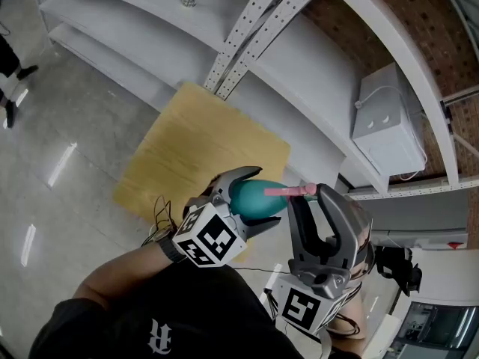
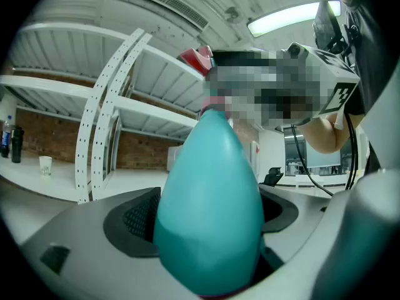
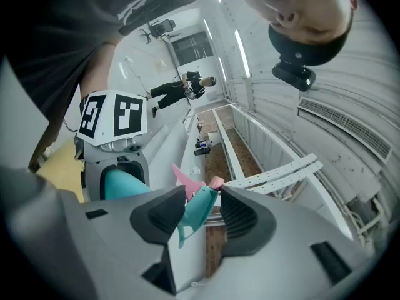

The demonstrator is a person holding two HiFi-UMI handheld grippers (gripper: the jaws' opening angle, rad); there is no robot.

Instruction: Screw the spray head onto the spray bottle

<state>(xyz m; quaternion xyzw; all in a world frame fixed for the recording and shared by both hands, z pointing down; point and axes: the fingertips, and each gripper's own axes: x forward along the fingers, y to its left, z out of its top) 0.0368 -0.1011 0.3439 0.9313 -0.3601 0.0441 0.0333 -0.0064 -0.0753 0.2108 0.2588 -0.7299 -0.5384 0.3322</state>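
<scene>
Two grippers are hovering over the desk (image 1: 191,152). Left gripper (image 1: 263,198) is clamping the spray bottle (image 2: 209,211); right gripper (image 1: 314,195) is pinching the spray head (image 3: 199,206).

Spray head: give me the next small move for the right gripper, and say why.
Probably roll the right gripper to twist the spray head down on the neck. Its fingers are closed on the head, which sits at the tip of the teal bottle, and the left gripper clamps the bottle's body. Whether the threads have caught cannot be seen.
</scene>
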